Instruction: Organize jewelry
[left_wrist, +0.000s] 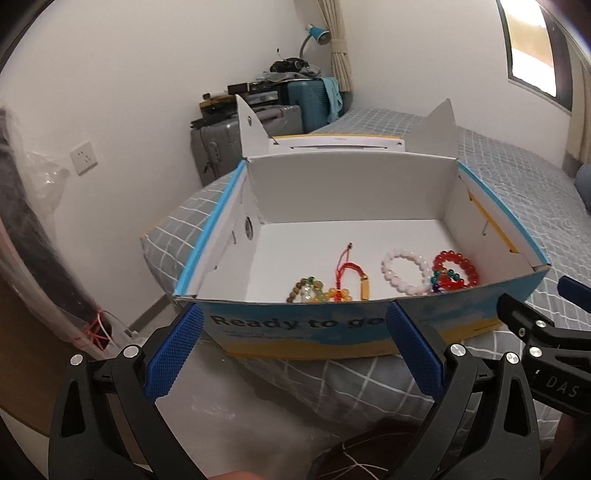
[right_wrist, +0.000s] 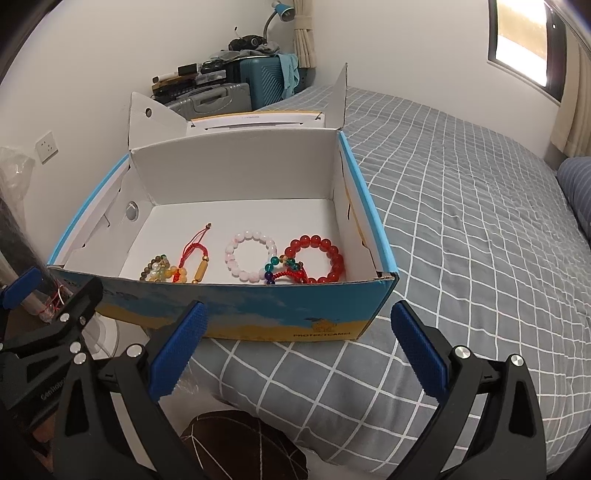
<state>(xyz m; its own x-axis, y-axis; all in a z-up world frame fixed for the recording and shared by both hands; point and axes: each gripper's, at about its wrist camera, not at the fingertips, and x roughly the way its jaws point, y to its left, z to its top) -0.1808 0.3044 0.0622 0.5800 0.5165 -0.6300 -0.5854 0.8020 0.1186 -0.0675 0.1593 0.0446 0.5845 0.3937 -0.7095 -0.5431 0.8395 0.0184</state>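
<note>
Open white-lined cardboard shoe box (right_wrist: 221, 306) with blue and yellow printed outside: its near wall hides the lower edges of the mixed green, clear and amber bead bracelet (right_wrist: 157, 271), the red cord bracelet with gold tube bead (right_wrist: 195, 264) and the glossy red bead bracelet (right_wrist: 317, 258). Printed slogan on the front wall: partly covered in the left wrist view by the blue textured fingers (left_wrist: 413, 354); small print beneath unreadable. Dark clutter stacked on the grey and teal suitcases (right_wrist: 236, 88): too small to identify.

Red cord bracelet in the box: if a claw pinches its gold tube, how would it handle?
The red cord bracelet would likely droop; its thin cord lies limp. Its gold tube looks rigid, smooth and round, perhaps slippery. Probably light.
</note>
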